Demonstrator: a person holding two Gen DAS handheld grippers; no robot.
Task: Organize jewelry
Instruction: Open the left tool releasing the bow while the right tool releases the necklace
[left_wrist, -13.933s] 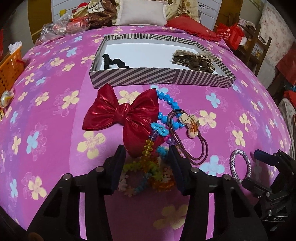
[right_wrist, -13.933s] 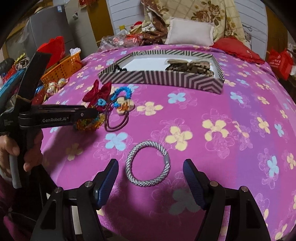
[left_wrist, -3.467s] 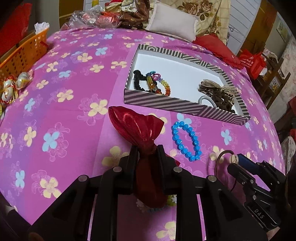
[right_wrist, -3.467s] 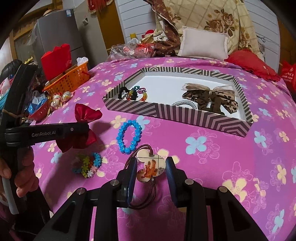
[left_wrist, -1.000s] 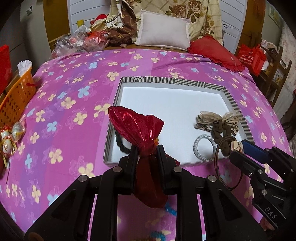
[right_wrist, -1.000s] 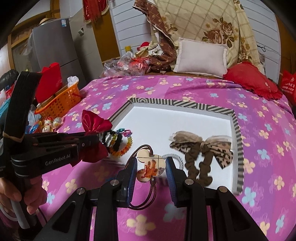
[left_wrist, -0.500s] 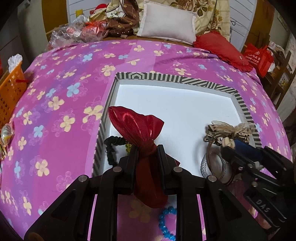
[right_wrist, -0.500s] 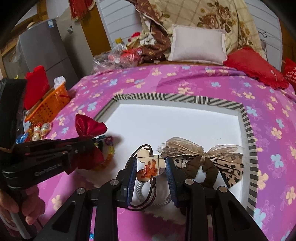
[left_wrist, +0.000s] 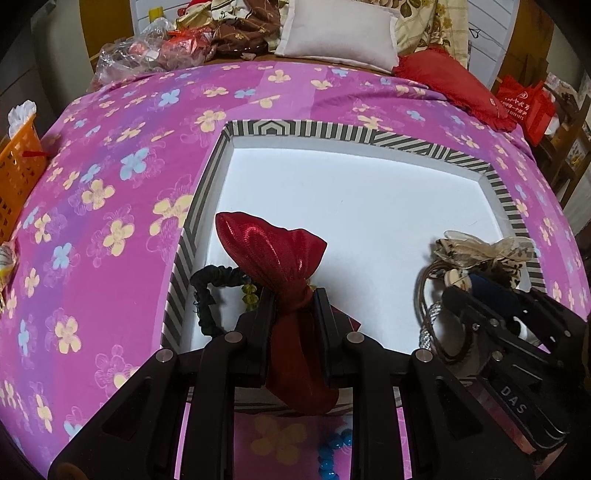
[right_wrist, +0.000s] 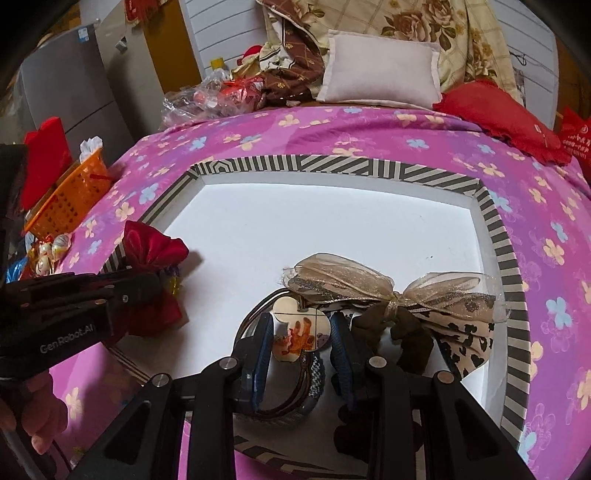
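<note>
A striped box (left_wrist: 334, 132) (right_wrist: 332, 164) with a white floor lies on the pink flowered bedspread. My left gripper (left_wrist: 294, 308) is shut on a shiny red bow (left_wrist: 271, 245) (right_wrist: 153, 247), held over the box's near left corner. Under it lie a black scrunchie (left_wrist: 207, 286) and some beads. My right gripper (right_wrist: 302, 334) is shut on a mouse-head charm (right_wrist: 301, 326) with brown hair ties (left_wrist: 424, 317), low over the box's near right part. A silver-grey ring (right_wrist: 316, 373) lies below it. A leopard-print bow (right_wrist: 391, 299) (left_wrist: 487, 251) rests beside it.
A blue bead bracelet (left_wrist: 330, 456) lies on the bedspread in front of the box. An orange basket (right_wrist: 70, 201) (left_wrist: 16, 162) stands at the left edge. Pillows (left_wrist: 338, 37) and bags pile up at the far end. A person's hand (right_wrist: 35, 410) grips the left tool.
Both grippers have moved forward and down over the box, each still gripping its item. The box floor now fills both views, and the charm hangs just above the silver-grey ring.
</note>
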